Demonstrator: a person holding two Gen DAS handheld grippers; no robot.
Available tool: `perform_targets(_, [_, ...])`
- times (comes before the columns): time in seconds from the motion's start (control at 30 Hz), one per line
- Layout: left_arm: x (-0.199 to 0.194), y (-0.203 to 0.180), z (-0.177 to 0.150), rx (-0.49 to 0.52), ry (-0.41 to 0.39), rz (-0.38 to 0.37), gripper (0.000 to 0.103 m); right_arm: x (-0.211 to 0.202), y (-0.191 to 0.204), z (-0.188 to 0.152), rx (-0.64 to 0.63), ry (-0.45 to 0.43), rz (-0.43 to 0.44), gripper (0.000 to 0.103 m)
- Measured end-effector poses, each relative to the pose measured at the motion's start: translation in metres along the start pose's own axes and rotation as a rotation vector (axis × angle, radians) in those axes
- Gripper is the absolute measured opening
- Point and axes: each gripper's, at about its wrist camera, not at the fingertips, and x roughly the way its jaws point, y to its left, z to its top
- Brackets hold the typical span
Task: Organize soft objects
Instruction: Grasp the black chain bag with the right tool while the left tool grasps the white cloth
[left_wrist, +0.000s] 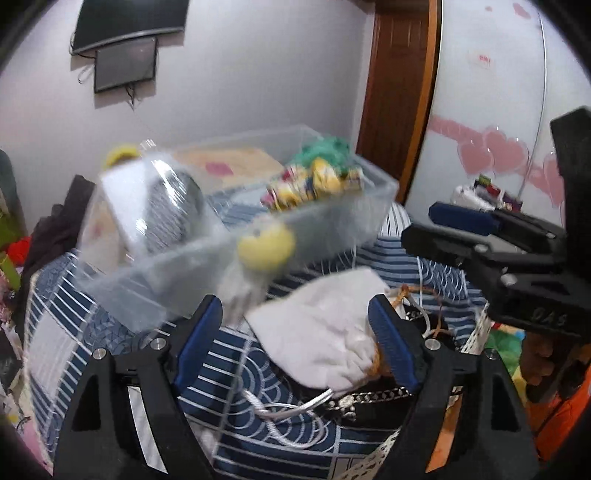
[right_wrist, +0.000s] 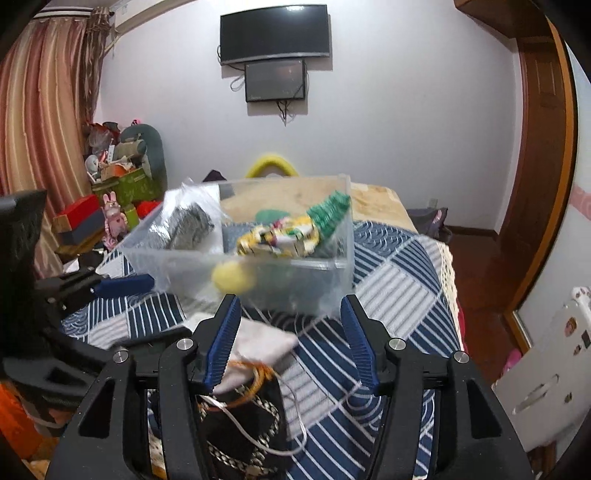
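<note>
A clear plastic box (left_wrist: 332, 225) (right_wrist: 332, 266) stands on the blue patterned bedspread (left_wrist: 236, 362) (right_wrist: 399, 280). In it lie a colourful green-and-yellow soft toy (left_wrist: 314, 181) (right_wrist: 295, 232) and a grey knit item in a clear bag (left_wrist: 170, 206) (right_wrist: 188, 225). A yellow plush ball (left_wrist: 266, 247) (right_wrist: 232, 277) shows blurred at the box's front wall. A white cloth pouch (left_wrist: 325, 332) (right_wrist: 258, 343) lies near me with a black gold-trimmed item (right_wrist: 240, 432) beneath. My left gripper (left_wrist: 295, 339) is open over the pouch. My right gripper (right_wrist: 288, 339) is open and empty beside it.
The right gripper (left_wrist: 461, 225) shows at the right of the left wrist view; the left gripper (right_wrist: 110, 286) shows at the left of the right wrist view. Screens (right_wrist: 273, 33) hang on the far wall. Clutter and boxes (right_wrist: 114, 184) sit left of the bed. A wooden door (right_wrist: 539, 147) is right.
</note>
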Motion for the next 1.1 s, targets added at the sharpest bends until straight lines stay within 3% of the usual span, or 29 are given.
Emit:
perform_targets(0.07, [0.013,-0.001,-0.005,-0.015,0.03,-0.019,0.079,0.001,-0.004,-0.006,0.013,0.014,-0.001,0.053])
perform_targets(0.17, [0.028,-0.001,-0.011,-0.055,0.068,-0.075,0.05,-0.001,-0.007,-0.016,0.028,0.032,-0.001,0.053])
perform_targets(0.23, [0.034,-0.003,-0.015,-0.063,0.086,-0.108,0.037,-0.001,-0.009,-0.019,0.04,0.041,0.001,0.053])
perform_targets(0.4, [0.02,-0.017,-0.016,-0.004,0.028,-0.059,0.014,-0.002,-0.01,-0.023,0.057,0.052,0.012,0.053])
perform_targets(0.53, [0.002,-0.01,-0.018,-0.021,-0.001,-0.037,0.01,-0.002,-0.005,-0.024,0.055,0.056,0.033,0.054])
perform_targets(0.63, [-0.017,0.004,-0.021,-0.059,-0.03,-0.016,0.009,-0.002,0.001,-0.025,0.056,0.056,0.052,0.068])
perform_targets(0.83, [-0.054,0.038,-0.028,-0.134,-0.076,0.022,0.009,0.005,0.018,-0.032,0.028,0.088,0.086,0.069])
perform_targets(1.1, [-0.073,0.059,-0.035,-0.178,-0.114,0.089,0.009,0.022,0.027,-0.05,0.016,0.174,0.108,0.069])
